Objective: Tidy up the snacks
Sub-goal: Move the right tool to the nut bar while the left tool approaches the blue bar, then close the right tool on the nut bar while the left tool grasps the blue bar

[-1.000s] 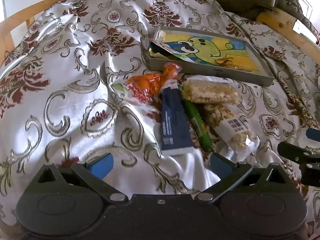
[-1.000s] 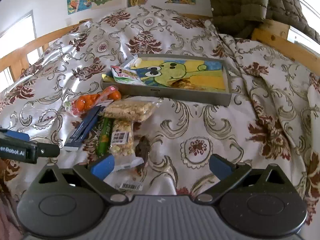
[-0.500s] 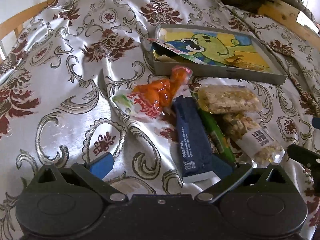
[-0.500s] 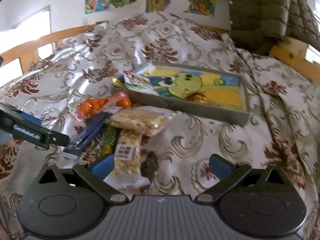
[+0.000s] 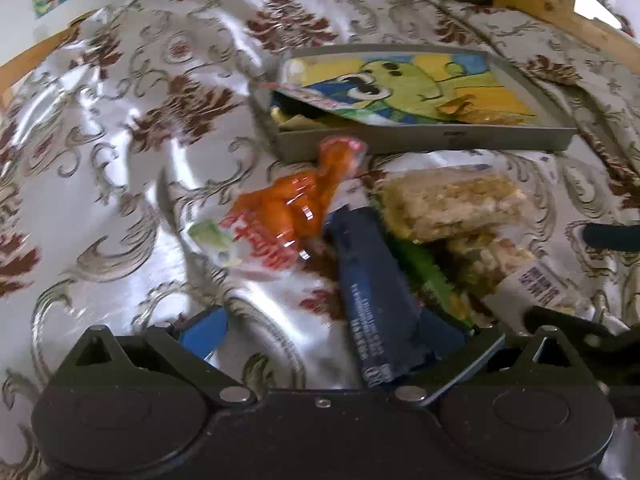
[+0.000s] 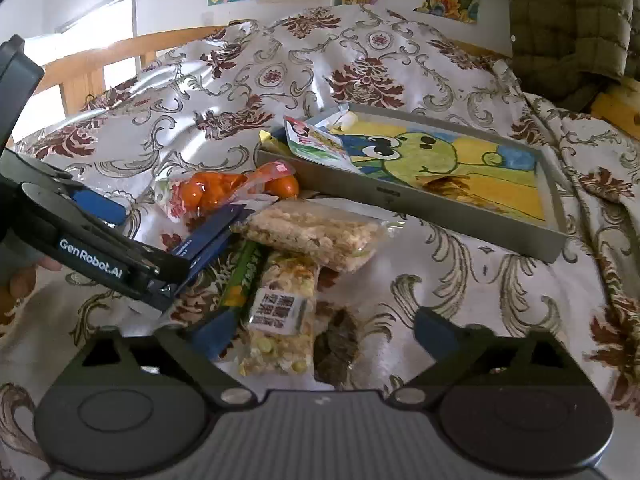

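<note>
On the bed, over a shiny floral bedspread, a heap of snacks lies just in front of a shallow grey tray whose floor bears a green cartoon frog. An orange snack bag sits nearest the tray's left corner, a clear pack of puffed grain bars lies beside it along the tray's front wall, and a second clear pack with a barcode label points back toward the right wrist camera. Between these run a thin green stick pack and a dark blue bar. A small dark wrapped piece rests next to the labelled pack. Inside the tray, a colourful pouch leans over the left corner and a crumpled gold wrapper lies on the frog picture.

The left gripper has its fingers spread wide, with the near end of the dark blue bar between them, close against the right-hand finger; whether that finger touches it I cannot tell. The right gripper also stands spread, its fingers having just been closing a little, with the labelled pack and the dark piece in the gap, neither one pinched. In the right wrist view the left gripper reaches in from the left edge toward the blue bar, a bit of the person's hand behind it.
</note>
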